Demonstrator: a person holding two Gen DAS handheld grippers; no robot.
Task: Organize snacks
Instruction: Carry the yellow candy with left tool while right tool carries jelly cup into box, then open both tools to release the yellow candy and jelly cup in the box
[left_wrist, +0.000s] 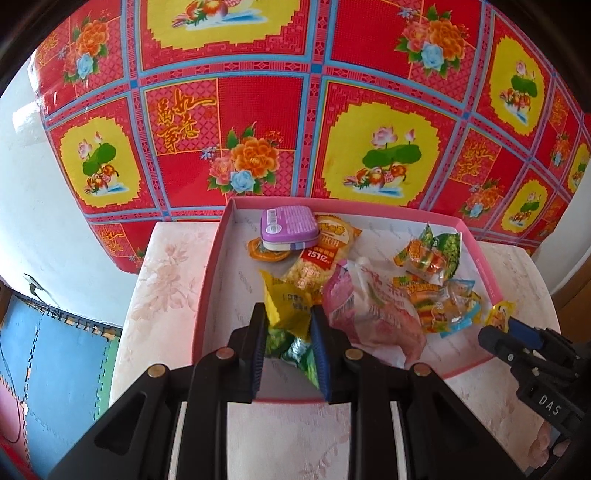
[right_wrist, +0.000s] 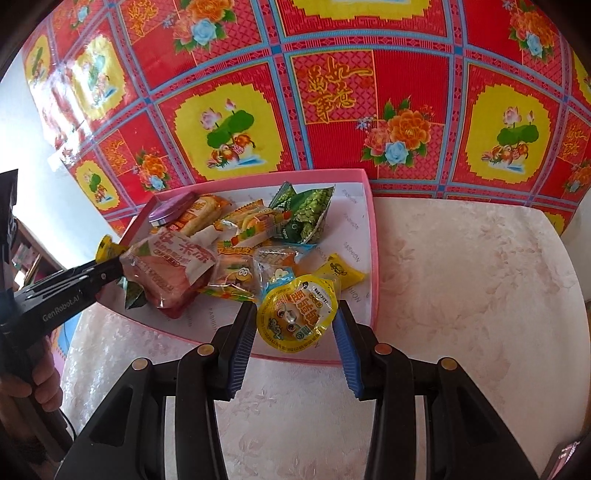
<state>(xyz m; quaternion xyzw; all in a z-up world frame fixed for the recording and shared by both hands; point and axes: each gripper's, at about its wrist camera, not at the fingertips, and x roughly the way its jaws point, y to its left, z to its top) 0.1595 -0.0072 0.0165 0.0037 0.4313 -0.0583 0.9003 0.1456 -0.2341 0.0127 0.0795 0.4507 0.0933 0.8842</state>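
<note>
The left tool (left_wrist: 288, 317) is closed narrowly on a yellow snack packet (left_wrist: 286, 304), its blue-padded fingers pressing the packet from both sides just inside the near left part of the pink box (left_wrist: 210, 266); a green wrapper (left_wrist: 295, 350) shows below the packet between the fingers, though whether it is a separate packet I cannot tell. The right tool (right_wrist: 295, 314) has its fingers set wide around a round yellow jelly cup (right_wrist: 295, 314) with a printed foil lid, which sits at the near edge of the box (right_wrist: 373, 258); the left finger looks close against the cup, while a small gap shows on the right, so a firm grip cannot be confirmed. In the left wrist view the right tool (left_wrist: 506, 326) reaches in at the box's right rim with the yellow cup at its tip. Beyond the tools, the box holds a pile of snacks: a large pink and white pouch (left_wrist: 369, 317) just beside the yellow packet, colourful gummy packets (left_wrist: 439, 299) to its right, a green pea packet (right_wrist: 310, 214) toward the far side, an orange corn snack bag (left_wrist: 321, 254), and a purple tin (left_wrist: 290, 227) near the far left corner. The box rests on a pale floral surface (right_wrist: 461, 277), backed by a red patterned cloth (left_wrist: 258, 110) with yellow panels and flowers.
</note>
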